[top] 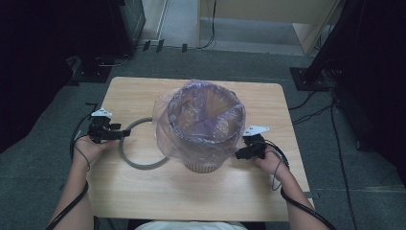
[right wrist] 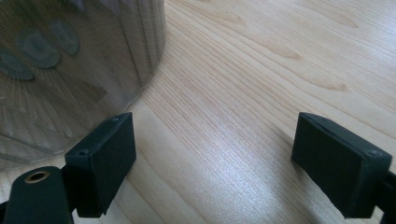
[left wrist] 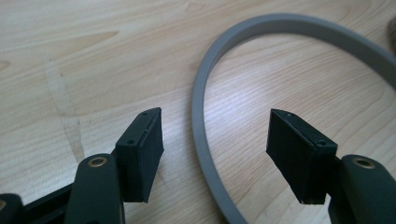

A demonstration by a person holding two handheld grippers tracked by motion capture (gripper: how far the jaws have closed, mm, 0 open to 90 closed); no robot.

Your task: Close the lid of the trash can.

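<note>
the grey plastic ring (left wrist: 205,154), at 9 o'clock of the bag-lined woven bin (top: 206,120), is straddled by the spread left gripper (left wrist: 215,140); the right gripper (right wrist: 215,163) is held spread, empty, at the bin's 4 o'clock.

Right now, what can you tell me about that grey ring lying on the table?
The grey ring is a thin, flat-sided hoop that looks like plastic. It lies flat on the wooden table, beside the bag-lined bin, which hides its far side. The left gripper straddles its band, jaws open and not touching it.
</note>
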